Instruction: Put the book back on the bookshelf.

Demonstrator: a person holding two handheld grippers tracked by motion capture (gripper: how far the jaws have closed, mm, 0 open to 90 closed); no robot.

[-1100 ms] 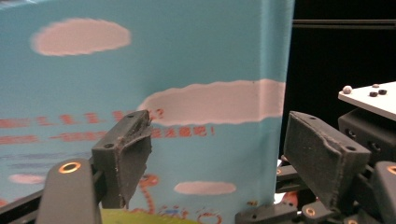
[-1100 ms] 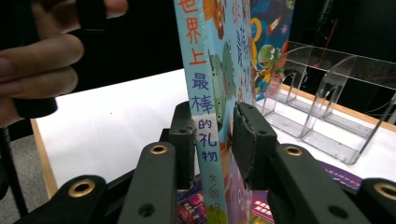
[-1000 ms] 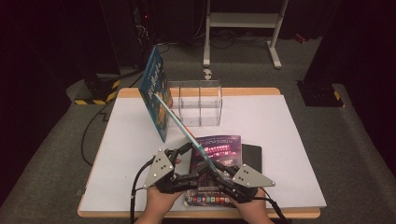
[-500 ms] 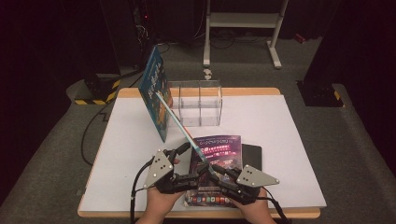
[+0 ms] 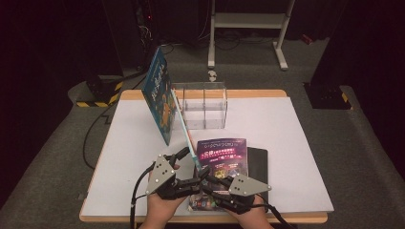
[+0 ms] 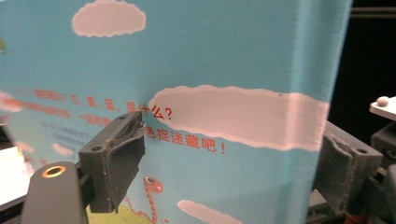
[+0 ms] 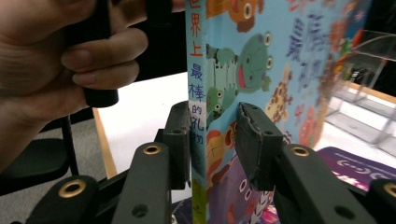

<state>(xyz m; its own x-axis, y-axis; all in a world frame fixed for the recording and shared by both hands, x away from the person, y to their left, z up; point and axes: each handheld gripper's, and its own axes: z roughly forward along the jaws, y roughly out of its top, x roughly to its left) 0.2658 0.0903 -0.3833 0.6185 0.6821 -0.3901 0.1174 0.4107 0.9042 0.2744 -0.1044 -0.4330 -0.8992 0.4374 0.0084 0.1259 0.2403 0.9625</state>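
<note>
The right gripper point(image 7: 212, 140) has the spine end of a blue picture book point(image 7: 261, 70) between its jaws. The left jaw lies against the spine, while a slim gap shows between the right pad and the cover, so the hold looks slack rather than clamped; these jaws have just been opening, with the book between them. In the right gripper view the book stands on edge directly ahead, its spine with Chinese characters facing the camera and its cover of cartoon animals running away to the right. Just left of the spine, the person's left hand point(image 7: 60, 56) wraps a black handle.

The left gripper point(image 6: 233, 172) straddles the same book across its back cover, with jaws set wide: the left pad lies on the cover, and the right pad sits at the book's edge. Whether it is pressing I cannot tell.

From the high view, both grippers sit close together at the near edge of the white table point(image 5: 305, 143), the left gripper point(image 5: 179, 162) and the right gripper point(image 5: 210, 179), with the book point(image 5: 161, 100) rising from them, tilted up and away to the left. Under and just beyond the right gripper lies a purple booklet point(image 5: 222, 153) on top of a black notebook point(image 5: 258, 164). Farther off, behind the book, stands a clear plastic divided box point(image 5: 203, 106).
</note>
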